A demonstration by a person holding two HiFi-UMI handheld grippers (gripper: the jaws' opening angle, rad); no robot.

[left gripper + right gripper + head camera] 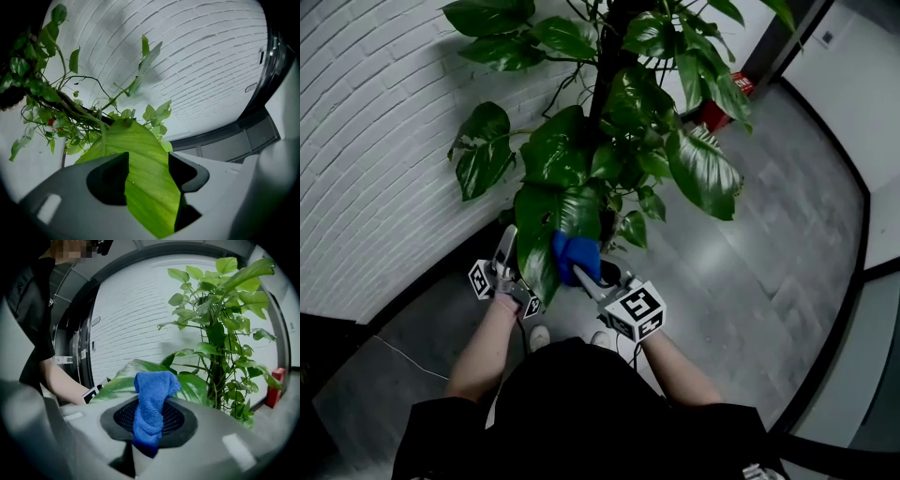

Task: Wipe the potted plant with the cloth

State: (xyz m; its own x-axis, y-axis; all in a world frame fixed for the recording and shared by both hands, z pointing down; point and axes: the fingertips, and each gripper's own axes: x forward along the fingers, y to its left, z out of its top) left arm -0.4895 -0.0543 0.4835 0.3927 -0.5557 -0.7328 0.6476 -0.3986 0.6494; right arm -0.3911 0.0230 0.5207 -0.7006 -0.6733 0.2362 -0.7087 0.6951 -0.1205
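Observation:
The potted plant (609,141) rises on a dark stem, with big glossy green leaves, next to the white brick wall. My left gripper (514,244) reaches up under a large low leaf (546,225). In the left gripper view that leaf (145,187) runs through the gap of the left gripper (147,161), whose jaws stand apart, with a dark gap on the leaf's right. My right gripper (586,272) is shut on a blue cloth (577,255), which rests against the same leaf. The bunched cloth (152,404) sticks up from the right gripper (150,417) in front of the leaf (194,385).
A white brick wall (375,141) stands at the left with a dark skirting along its foot. A red object (741,86) sits on the grey tiled floor (769,262) behind the plant. The person's white shoes (539,336) are close to the plant's base.

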